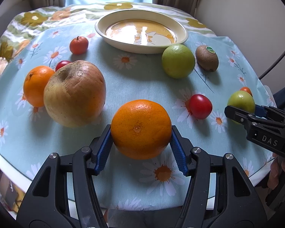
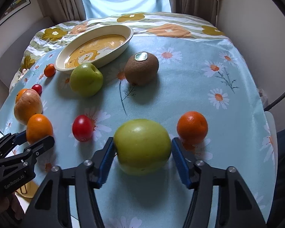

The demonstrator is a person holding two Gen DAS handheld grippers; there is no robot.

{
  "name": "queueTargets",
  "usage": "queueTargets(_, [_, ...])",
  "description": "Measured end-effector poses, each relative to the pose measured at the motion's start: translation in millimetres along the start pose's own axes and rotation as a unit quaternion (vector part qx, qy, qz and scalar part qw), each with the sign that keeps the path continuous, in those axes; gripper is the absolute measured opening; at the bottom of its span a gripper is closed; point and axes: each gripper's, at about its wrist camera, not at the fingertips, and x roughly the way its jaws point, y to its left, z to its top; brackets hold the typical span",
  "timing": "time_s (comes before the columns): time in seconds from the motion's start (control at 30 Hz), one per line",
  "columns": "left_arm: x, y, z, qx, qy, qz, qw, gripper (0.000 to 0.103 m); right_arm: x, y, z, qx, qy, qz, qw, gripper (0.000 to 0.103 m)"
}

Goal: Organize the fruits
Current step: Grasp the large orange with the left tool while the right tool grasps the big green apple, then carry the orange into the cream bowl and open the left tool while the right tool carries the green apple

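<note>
My left gripper is shut on a large orange near the table's front edge; both blue pads press its sides. My right gripper is around a green apple; the left pad touches it, the right pad is at its edge, so I cannot tell if it grips. The cream oval dish with a yellow bear picture lies empty at the back; it also shows in the right wrist view. Other fruit lie loose on the cloth.
On the daisy tablecloth: a big russet apple, an orange, a small mandarin, cherry tomatoes, a second green apple, a kiwi and a mandarin.
</note>
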Motion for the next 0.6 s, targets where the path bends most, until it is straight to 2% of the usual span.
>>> queueTargets(0.27, [-21,-1,5,-0.006,-0.018,-0.004,0.9998,0.063,-13,4,2,-0.012,-0.013,0.006,1.0,0.053])
queueTargets(0.6, [-71,3,38,-0.006,-0.066,0.001,0.9978,0.063,-51,17,24,-0.026,-0.041,0.03,0.998,0.053])
